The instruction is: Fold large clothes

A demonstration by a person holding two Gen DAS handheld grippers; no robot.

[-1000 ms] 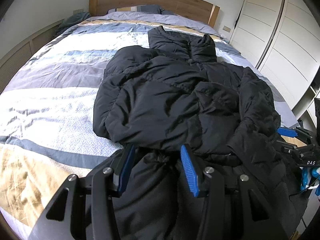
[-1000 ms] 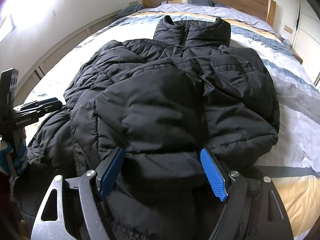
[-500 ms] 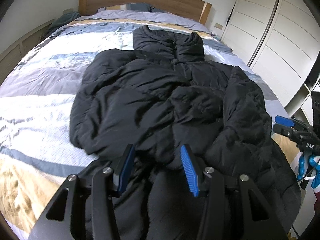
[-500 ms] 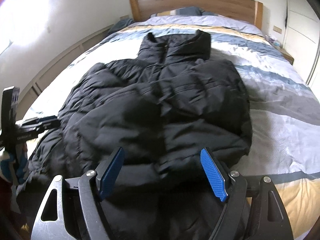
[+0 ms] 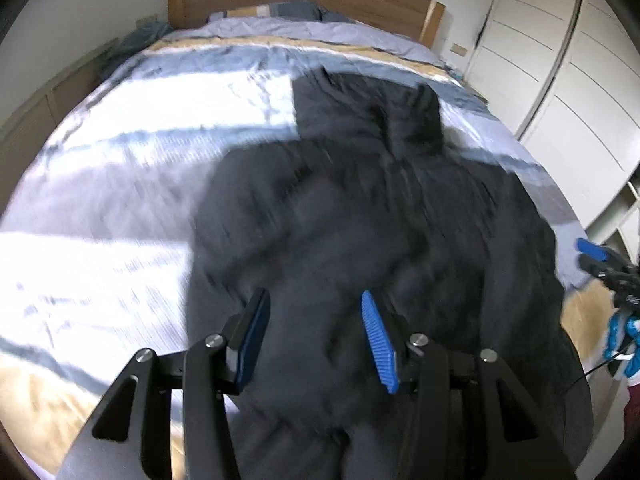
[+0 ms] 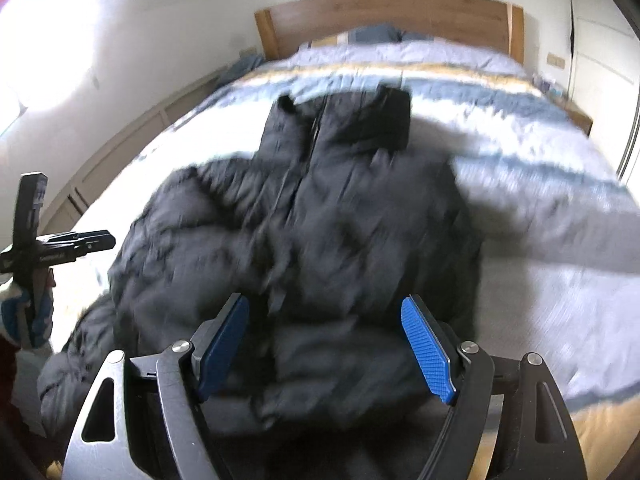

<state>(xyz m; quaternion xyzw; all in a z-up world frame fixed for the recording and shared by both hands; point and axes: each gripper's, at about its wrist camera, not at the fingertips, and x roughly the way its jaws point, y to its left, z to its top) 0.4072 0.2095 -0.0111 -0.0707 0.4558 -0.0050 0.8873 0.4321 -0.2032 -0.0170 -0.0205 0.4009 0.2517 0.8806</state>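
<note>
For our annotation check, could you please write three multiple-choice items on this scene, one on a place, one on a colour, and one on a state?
1. Where does the jacket lie?
A. on the bed
B. on a hanger
C. in a drawer

2. What colour are the pads on the fingers of the right gripper?
A. red
B. blue
C. green

3. How do the jaws of the left gripper stand?
A. shut on the collar
B. shut on a pillow
C. open, with nothing between them

Answers:
1 A: the black jacket is spread over the striped bedcover, its collar toward the headboard.
2 B: both pads show bright blue in the right wrist view.
3 C: the pads stand well apart above the jacket's lower part, clamped on nothing.
</note>
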